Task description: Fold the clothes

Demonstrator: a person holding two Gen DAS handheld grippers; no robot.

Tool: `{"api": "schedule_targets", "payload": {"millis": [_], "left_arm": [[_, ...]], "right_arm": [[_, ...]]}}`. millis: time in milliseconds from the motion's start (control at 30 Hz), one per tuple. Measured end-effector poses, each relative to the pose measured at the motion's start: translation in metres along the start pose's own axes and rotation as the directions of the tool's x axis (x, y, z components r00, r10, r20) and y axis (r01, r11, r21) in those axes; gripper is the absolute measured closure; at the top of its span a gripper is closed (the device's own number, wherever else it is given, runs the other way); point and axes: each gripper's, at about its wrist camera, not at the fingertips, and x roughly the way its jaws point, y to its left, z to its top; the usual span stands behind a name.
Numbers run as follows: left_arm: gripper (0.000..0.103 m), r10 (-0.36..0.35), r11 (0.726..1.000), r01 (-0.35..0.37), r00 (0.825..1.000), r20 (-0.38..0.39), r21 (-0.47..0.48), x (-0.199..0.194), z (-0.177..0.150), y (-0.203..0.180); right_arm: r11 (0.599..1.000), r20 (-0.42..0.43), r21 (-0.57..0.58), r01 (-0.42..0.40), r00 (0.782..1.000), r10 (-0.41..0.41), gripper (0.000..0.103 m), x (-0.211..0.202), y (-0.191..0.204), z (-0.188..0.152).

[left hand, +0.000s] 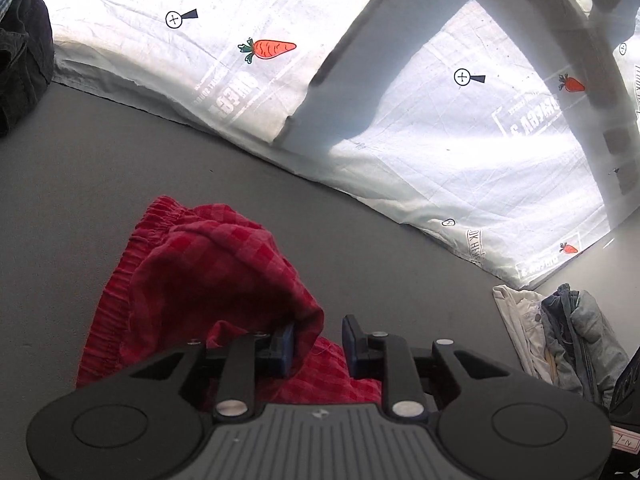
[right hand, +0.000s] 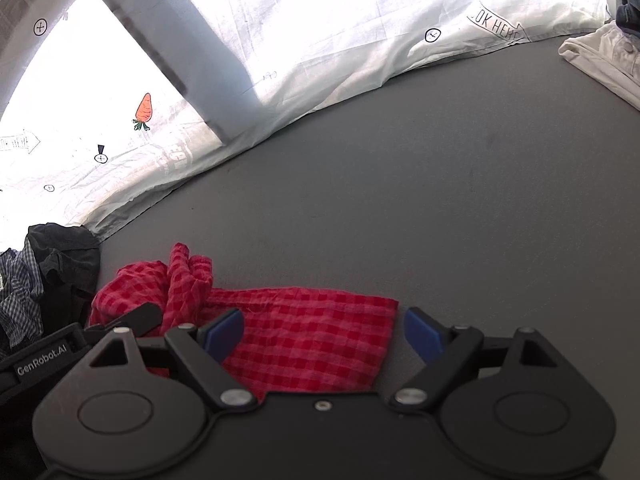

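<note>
A red checked garment (left hand: 208, 280) lies crumpled on the grey table (left hand: 120, 160). My left gripper (left hand: 318, 346) stands open, with a raised fold of the red cloth between its blue pads (left hand: 286, 346); the pads do not pinch it. In the right wrist view the same garment (right hand: 304, 340) lies partly flat, with a bunched end at the left. My right gripper (right hand: 324, 334) is wide open, low over the flat part of the cloth. The left gripper shows at the left edge of the right wrist view (right hand: 132, 320).
A white printed sheet (left hand: 440, 140) with carrots hangs along the table's far edge. A dark pile of clothes (right hand: 48, 280) lies at the left. A white garment (left hand: 516, 328) and blue denim (left hand: 580, 340) lie at the right.
</note>
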Motion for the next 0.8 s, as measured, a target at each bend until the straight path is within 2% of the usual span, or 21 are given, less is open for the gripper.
{"api": "schedule_targets", "payload": {"millis": [67,133,200,267,367,533,667,800], "left_arm": [[0.075,0.007,0.997,-0.006,1.000,0.009,-0.073,-0.008,0.001,0.015],[0.071,0.022,0.994,-0.019,0.999,0.028,-0.104,-0.020,0.002,0.026],[0.058,0.041,0.992,-0.035,0.998,0.044,-0.122,-0.034,0.002,0.035],[0.053,0.050,0.989,-0.041,0.997,0.063,-0.145,-0.049,0.000,0.043],[0.052,0.040,0.971,-0.016,0.994,0.097,-0.237,-0.072,-0.005,0.064],[0.052,0.044,0.893,0.034,0.986,0.163,-0.449,-0.098,-0.022,0.108],[0.052,0.152,0.866,-0.071,0.980,0.124,-0.495,-0.105,-0.033,0.130],[0.052,0.148,0.832,-0.063,0.983,0.112,-0.551,-0.109,-0.045,0.144]], "right_arm": [[1.000,-0.002,-0.019,-0.005,1.000,0.005,0.024,0.000,0.004,-0.001],[0.999,-0.016,-0.032,-0.023,1.000,0.023,0.029,0.004,0.009,-0.002],[0.998,-0.031,-0.042,-0.046,0.999,0.045,0.034,0.008,0.014,-0.003],[0.996,-0.050,-0.054,-0.072,0.996,0.069,0.044,0.013,0.020,-0.004],[0.992,-0.073,-0.074,-0.101,0.993,0.095,0.054,0.018,0.029,-0.007],[0.994,-0.098,-0.065,-0.085,0.992,0.079,0.057,0.028,0.028,-0.011],[0.998,-0.093,-0.057,-0.034,0.995,0.029,0.056,0.030,0.017,-0.012],[0.999,-0.075,-0.040,0.010,0.997,-0.013,0.056,0.026,0.004,-0.012]]}}
